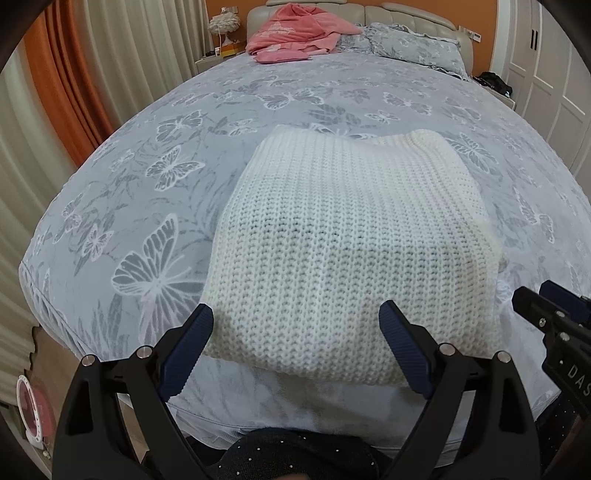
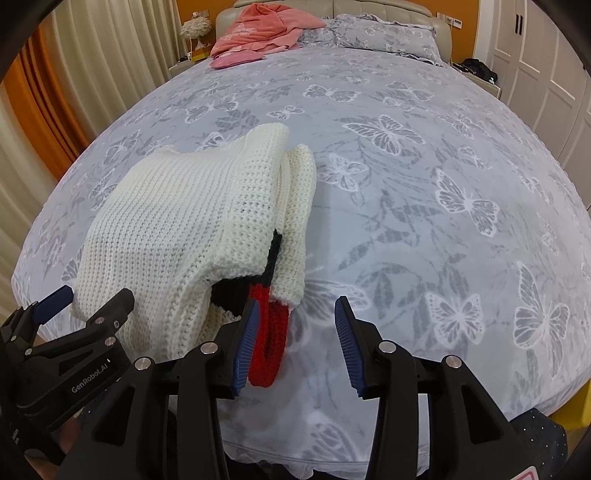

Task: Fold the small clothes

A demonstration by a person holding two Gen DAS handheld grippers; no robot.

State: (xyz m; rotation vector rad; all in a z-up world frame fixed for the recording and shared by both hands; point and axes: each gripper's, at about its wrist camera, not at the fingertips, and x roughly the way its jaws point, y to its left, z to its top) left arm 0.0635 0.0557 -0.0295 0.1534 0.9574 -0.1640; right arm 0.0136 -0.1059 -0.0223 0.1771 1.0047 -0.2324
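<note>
A folded white knit sweater [image 1: 343, 240] lies on the butterfly-print bed near its front edge. It also shows in the right wrist view [image 2: 184, 229], with black and red knit parts [image 2: 267, 332] poking out at its right side. My left gripper [image 1: 297, 328] is open, its fingers on either side of the sweater's near edge, holding nothing. My right gripper [image 2: 295, 332] is open and empty just right of the sweater, its left finger [image 2: 245, 343] beside the red part. The right gripper also shows in the left wrist view [image 1: 550, 317].
The grey-blue bed cover [image 2: 424, 221] spreads wide to the right and back. Pink clothes [image 1: 291, 31] and pillows [image 1: 410, 38] lie at the headboard. Curtains [image 1: 74, 92] hang on the left, white wardrobe doors [image 2: 546, 66] stand on the right.
</note>
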